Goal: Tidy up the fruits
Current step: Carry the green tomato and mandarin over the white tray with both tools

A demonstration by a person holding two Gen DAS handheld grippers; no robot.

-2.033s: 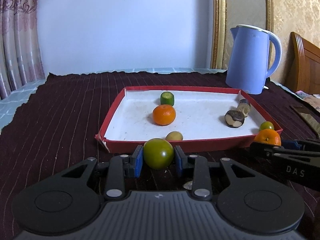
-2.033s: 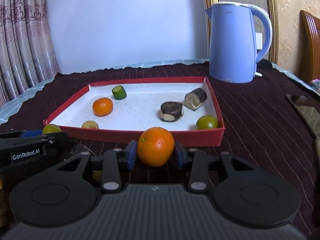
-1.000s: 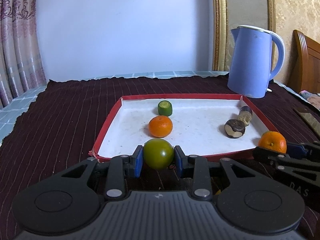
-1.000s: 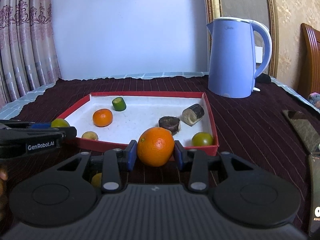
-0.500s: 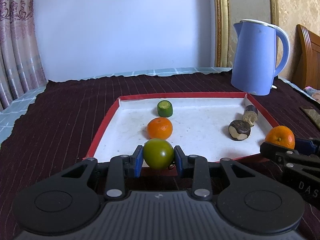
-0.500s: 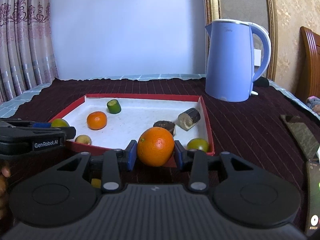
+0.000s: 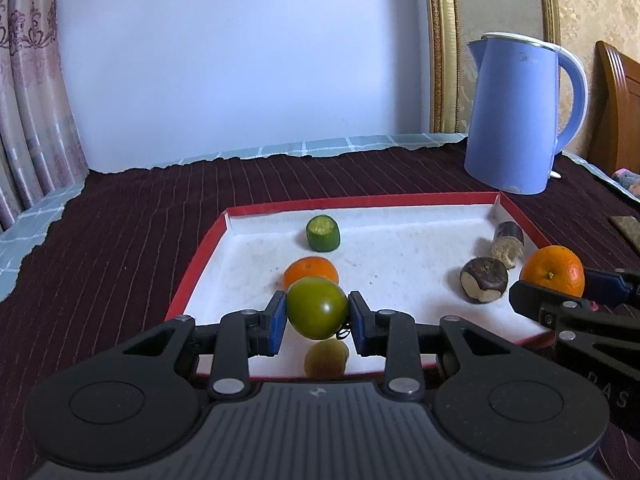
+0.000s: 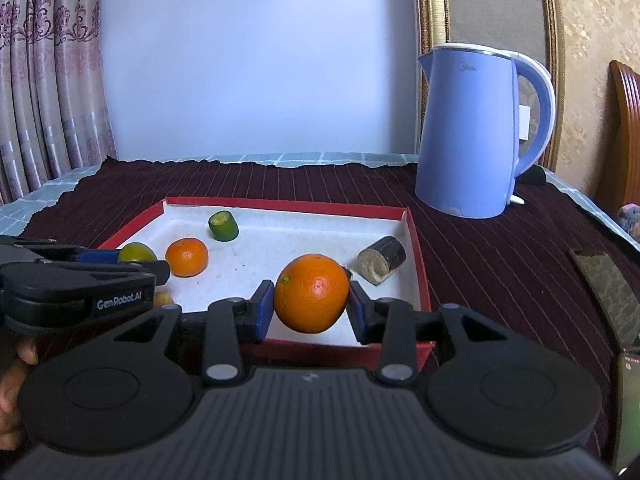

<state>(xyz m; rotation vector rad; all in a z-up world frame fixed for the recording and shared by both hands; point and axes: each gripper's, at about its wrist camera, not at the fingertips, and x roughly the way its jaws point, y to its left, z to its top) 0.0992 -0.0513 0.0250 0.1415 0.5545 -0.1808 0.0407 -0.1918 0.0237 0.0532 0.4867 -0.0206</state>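
Note:
A red-rimmed white tray (image 7: 360,201) (image 8: 288,205) lies on the dark cloth. My left gripper (image 7: 317,315) is shut on a green tomato (image 7: 317,307) and holds it above the tray's near left part; it also shows in the right wrist view (image 8: 137,253). My right gripper (image 8: 311,304) is shut on a large orange (image 8: 311,293) above the tray's near right part; it also shows in the left wrist view (image 7: 552,270). In the tray lie a small orange (image 7: 310,270) (image 8: 186,257), a green cucumber piece (image 7: 322,233) (image 8: 223,225), two dark cane pieces (image 7: 483,280) (image 8: 381,265) and a yellowish fruit (image 7: 326,356).
A blue electric kettle (image 7: 516,116) (image 8: 476,132) stands behind the tray at the right. A dark flat object (image 8: 610,292) lies on the cloth at the far right. A wooden chair back (image 7: 618,108) is at the right edge. Curtains hang at the left.
Both grippers have moved forward and up, from in front of the tray's near rim to over its inside, each still holding its fruit.

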